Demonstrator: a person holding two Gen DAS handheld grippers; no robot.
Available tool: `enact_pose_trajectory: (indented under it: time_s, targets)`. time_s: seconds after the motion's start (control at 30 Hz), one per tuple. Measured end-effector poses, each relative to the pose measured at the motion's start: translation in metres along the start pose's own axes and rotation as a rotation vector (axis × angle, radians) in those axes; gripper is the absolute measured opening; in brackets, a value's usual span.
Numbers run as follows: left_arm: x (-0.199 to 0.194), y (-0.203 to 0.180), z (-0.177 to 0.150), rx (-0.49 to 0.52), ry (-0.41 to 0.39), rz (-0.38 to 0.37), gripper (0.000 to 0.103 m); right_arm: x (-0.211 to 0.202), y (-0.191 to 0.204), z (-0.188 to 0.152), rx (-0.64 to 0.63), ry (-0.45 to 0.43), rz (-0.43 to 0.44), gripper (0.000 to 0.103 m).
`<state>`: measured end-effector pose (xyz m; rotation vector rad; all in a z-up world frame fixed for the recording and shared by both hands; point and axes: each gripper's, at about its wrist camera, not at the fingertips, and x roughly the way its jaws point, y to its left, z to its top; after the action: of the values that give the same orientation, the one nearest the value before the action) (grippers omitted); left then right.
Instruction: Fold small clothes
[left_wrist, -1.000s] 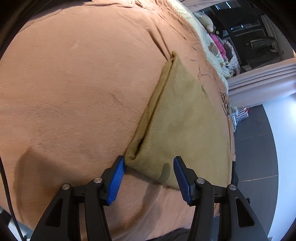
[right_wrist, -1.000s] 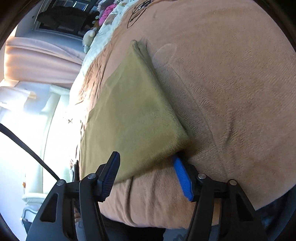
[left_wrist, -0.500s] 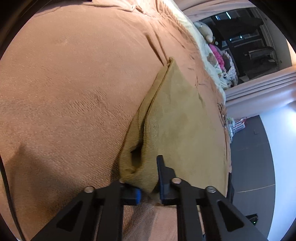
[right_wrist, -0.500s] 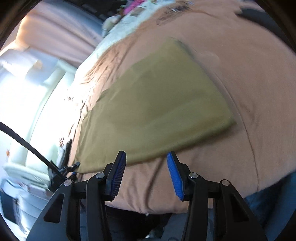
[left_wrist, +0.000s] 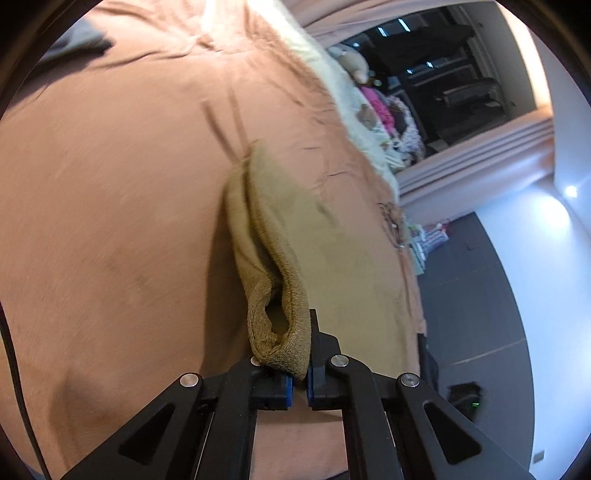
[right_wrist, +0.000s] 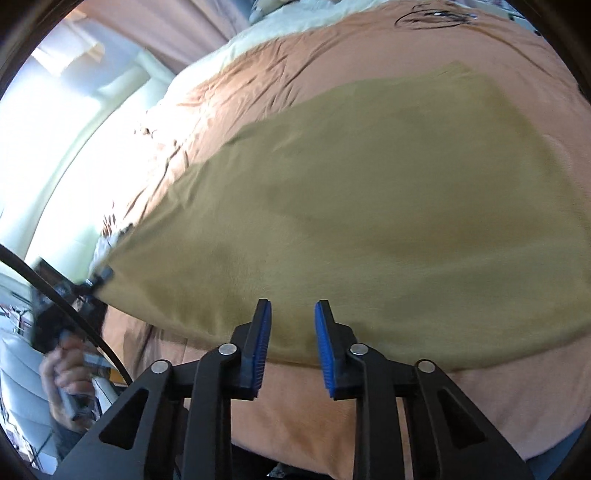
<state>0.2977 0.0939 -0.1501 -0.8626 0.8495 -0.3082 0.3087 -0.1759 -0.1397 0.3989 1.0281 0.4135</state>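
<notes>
Since the earlier frames, the left gripper (left_wrist: 299, 384) has closed on the near corner of the olive-tan cloth (left_wrist: 295, 243) and lifted it, so this corner now stands up as a small loop at the bottom centre of the left wrist view. Its blue pads are pressed together and pinch the cloth. Meanwhile the right gripper (right_wrist: 291, 343) has slid along the near edge; its jaws have just been closing, but they are not yet pressed on anything, and a gap remains between the pads (right_wrist: 263, 339). That edge of the cloth (right_wrist: 369, 206) lies right at its fingertips, and I cannot tell if it is already between them.

Apart from the lifted corner, the cloth lies flat on the brown blanket (left_wrist: 110, 184), filling the middle of the right wrist view.

To fold well, I judge the right gripper should take all layers of the edge without the blanket under it. Then both hands should rise together and carry the near edge toward the far edge, keeping the cloth tight between them so it does not wrinkle.
</notes>
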Motion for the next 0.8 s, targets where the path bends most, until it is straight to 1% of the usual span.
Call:
enact_pose_trajectory:
  time_s: [0.07, 0.13, 0.3, 0.37, 0.43, 0.53, 0.63, 0.7, 0.8]
  targets:
    - [0.000, -0.015, 0.006, 0.023, 0.004, -0.020, 0.004, 0.013, 0.005, 0.006, -0.003, 0.019, -0.004, 0.020]
    - [-0.001, -0.027, 0.010, 0.046, 0.008, -0.035, 0.004, 0.017, 0.007, 0.002, -0.004, 0.032, -0.003, 0.019]
    - [0.006, -0.072, 0.020, 0.125, 0.027, -0.066, 0.003, 0.028, 0.007, -0.004, 0.003, 0.058, 0.005, 0.016]
    - [0.013, -0.092, 0.021, 0.163, 0.039, -0.069, 0.003, 0.029, 0.007, -0.005, -0.002, 0.068, 0.026, 0.016]
    - [0.019, -0.108, 0.021, 0.191, 0.048, -0.070, 0.003, 0.026, 0.005, -0.005, -0.013, 0.090, 0.070, 0.016]
    - [0.029, -0.135, 0.018, 0.230, 0.060, -0.080, 0.003, 0.011, -0.004, -0.003, -0.019, 0.083, 0.103, 0.016]
    - [0.040, -0.164, 0.014, 0.278, 0.074, -0.091, 0.003, -0.009, -0.020, -0.001, -0.008, 0.047, 0.115, 0.016]
    - [0.047, -0.179, 0.010, 0.303, 0.086, -0.091, 0.003, -0.027, -0.035, 0.000, 0.007, 0.010, 0.106, 0.016]
    - [0.062, -0.204, 0.001, 0.343, 0.112, -0.090, 0.003, -0.048, -0.055, -0.005, 0.039, -0.023, 0.114, 0.016]
